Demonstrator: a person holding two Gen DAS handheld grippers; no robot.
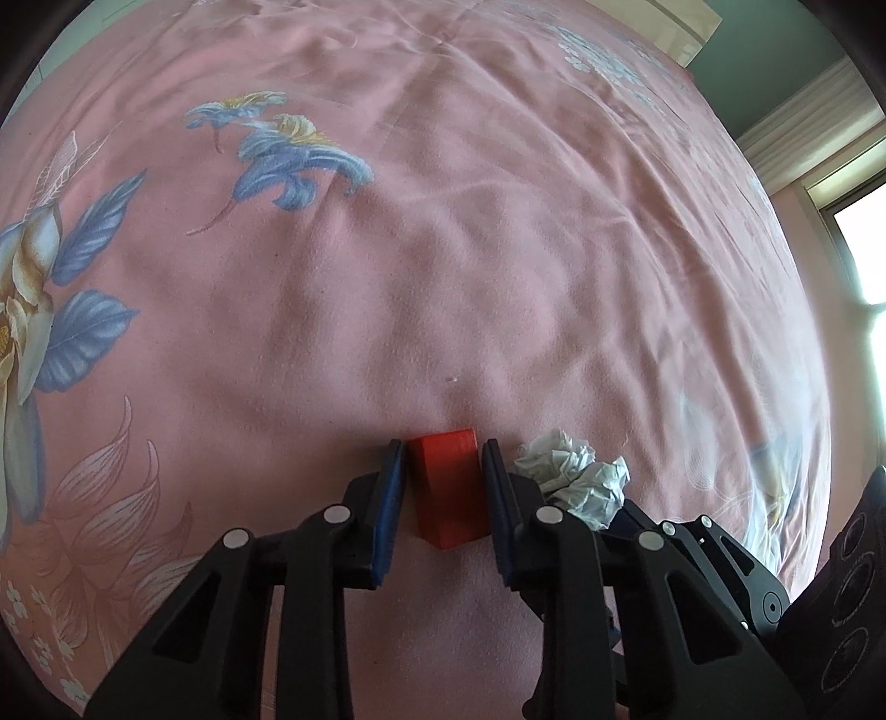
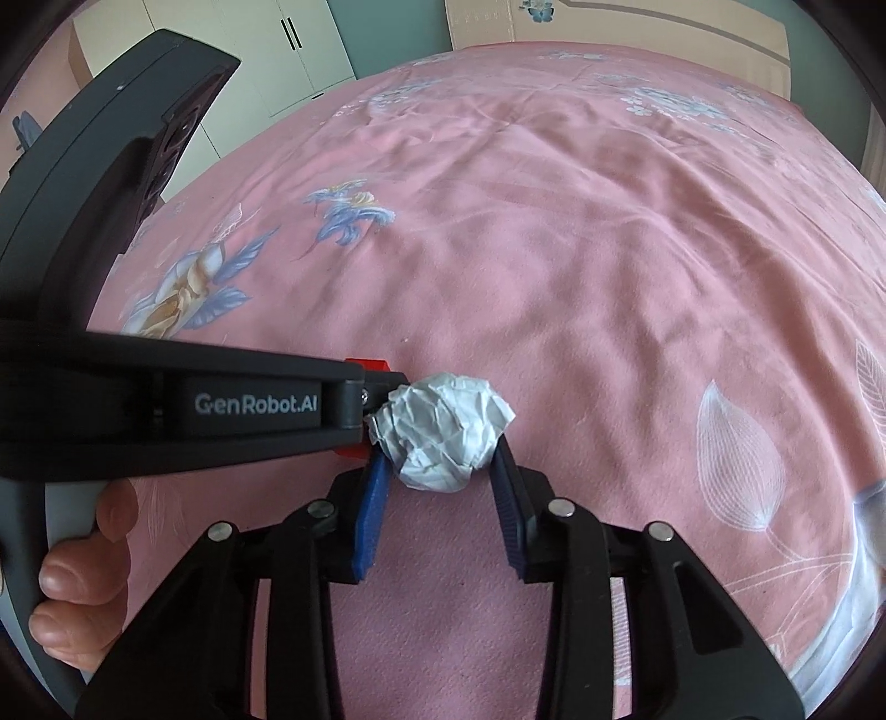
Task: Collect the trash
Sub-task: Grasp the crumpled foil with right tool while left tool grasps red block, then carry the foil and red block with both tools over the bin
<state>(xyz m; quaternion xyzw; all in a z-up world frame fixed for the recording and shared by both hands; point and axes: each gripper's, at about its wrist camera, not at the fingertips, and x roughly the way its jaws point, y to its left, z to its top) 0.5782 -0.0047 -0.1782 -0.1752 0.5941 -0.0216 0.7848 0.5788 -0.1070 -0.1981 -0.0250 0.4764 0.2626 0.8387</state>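
Note:
A red block (image 1: 446, 487) lies on the pink bedsheet (image 1: 443, 249), and my left gripper (image 1: 441, 446) is shut on it, one blue pad on each side. Right beside it sits a crumpled white paper ball (image 1: 570, 476). In the right wrist view the paper ball (image 2: 443, 426) is squeezed between the blue pads of my right gripper (image 2: 440, 459). The left gripper's black body (image 2: 249, 404) crosses that view from the left and hides most of the red block (image 2: 368, 364). The two grippers stand close side by side.
The flowered sheet (image 2: 609, 249) spreads wide beyond both grippers. A hand (image 2: 83, 581) grips the left tool's handle. White wardrobe doors (image 2: 266, 50) and a headboard (image 2: 609, 27) stand at the far end. A bright window (image 1: 864, 249) is at the right.

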